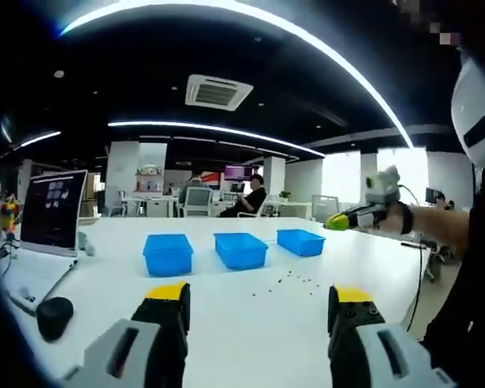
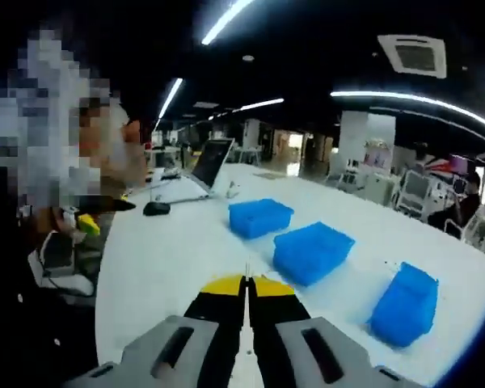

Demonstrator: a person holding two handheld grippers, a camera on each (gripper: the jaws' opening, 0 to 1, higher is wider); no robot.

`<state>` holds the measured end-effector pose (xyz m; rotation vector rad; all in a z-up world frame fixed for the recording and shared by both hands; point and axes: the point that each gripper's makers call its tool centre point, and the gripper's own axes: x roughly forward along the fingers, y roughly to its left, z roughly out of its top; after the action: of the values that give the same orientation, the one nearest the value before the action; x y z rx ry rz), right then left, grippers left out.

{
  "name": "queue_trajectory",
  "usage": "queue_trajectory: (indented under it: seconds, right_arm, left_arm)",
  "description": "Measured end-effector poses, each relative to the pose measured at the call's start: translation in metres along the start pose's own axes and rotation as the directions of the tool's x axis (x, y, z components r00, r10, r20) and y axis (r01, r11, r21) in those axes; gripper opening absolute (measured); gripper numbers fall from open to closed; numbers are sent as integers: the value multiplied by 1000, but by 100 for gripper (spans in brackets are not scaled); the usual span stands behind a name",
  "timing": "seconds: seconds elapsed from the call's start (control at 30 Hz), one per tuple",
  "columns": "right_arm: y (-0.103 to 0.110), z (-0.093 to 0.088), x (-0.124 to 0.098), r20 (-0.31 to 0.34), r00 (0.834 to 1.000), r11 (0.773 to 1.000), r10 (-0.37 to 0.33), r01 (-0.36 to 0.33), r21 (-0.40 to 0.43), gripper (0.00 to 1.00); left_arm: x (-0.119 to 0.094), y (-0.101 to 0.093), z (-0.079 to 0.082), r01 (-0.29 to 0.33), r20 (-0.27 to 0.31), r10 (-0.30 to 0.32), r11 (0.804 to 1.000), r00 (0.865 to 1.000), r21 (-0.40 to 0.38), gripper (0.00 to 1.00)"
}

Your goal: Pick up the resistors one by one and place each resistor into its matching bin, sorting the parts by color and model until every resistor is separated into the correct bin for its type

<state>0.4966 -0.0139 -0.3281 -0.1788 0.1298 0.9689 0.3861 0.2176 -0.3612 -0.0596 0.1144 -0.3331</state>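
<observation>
We take the table (image 1: 250,323) as the landmark; it is white and wide, and everything below is placed against it. Three blue bins stand in a row on it: the left bin (image 1: 167,254), the middle bin (image 1: 240,250) and the right bin (image 1: 300,242); they stand apart from one another. The laptop (image 1: 53,212) sits open at the table's left edge, with a mouse (image 1: 54,315) nearer us on the same side.

The resistors (image 1: 295,282) lie loose on the table as small dark specks, just on the near side of the middle and right bins; colour and model are too small to read.

The left gripper (image 1: 261,305) hangs over the near part of the table; its jaws stand wide apart and carry nothing. The right gripper (image 2: 247,283) is raised off the table to the right of the bins; its jaws are pressed together, and a thin wire-like lead rises from the tips, which we judge to be one resistor; we cannot confirm this.

We judge the step to be carrying a picked part toward a bin; the next move calls for identifying the part's type, lowering the right gripper over the matching bin, then parting the jaws.
</observation>
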Motion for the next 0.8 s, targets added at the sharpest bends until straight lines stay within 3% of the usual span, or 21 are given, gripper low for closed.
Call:
queue_trajectory:
  seconds: [0.1,0.17,0.27,0.37,0.67,0.73,0.8]
  right_arm:
    - [-2,7,-20,128,987,992,-99,88,88,5]
    - [-3,8,-26,154,977,987,-147,134,89,5]
    - [4,11,-25,168,973,987,-155,144,79,5]
    - [6,21,-10,177,976,992,-126,119,52,5]
    - [7,69,79,214,977,1000,4,-7,13,5]
    - [10,84,110,206,978,999,40,-32,-42,5]
    - [11,95,138,207,976,997,73,-67,-36,5]
  left_arm:
    - [2,4,4,-19,17,19,1000,1000,-6,70]
    - [3,5,5,-21,13,21,1000,1000,-2,70]
    - [2,5,6,-20,12,20,1000,1000,4,70]
    - [0,7,8,-22,16,22,1000,1000,11,70]
    - [-15,26,12,-119,45,118,993,992,2,70]
    - [-20,30,12,-145,51,145,989,988,-1,70]
    - [-23,34,12,-163,54,163,987,985,-2,70]
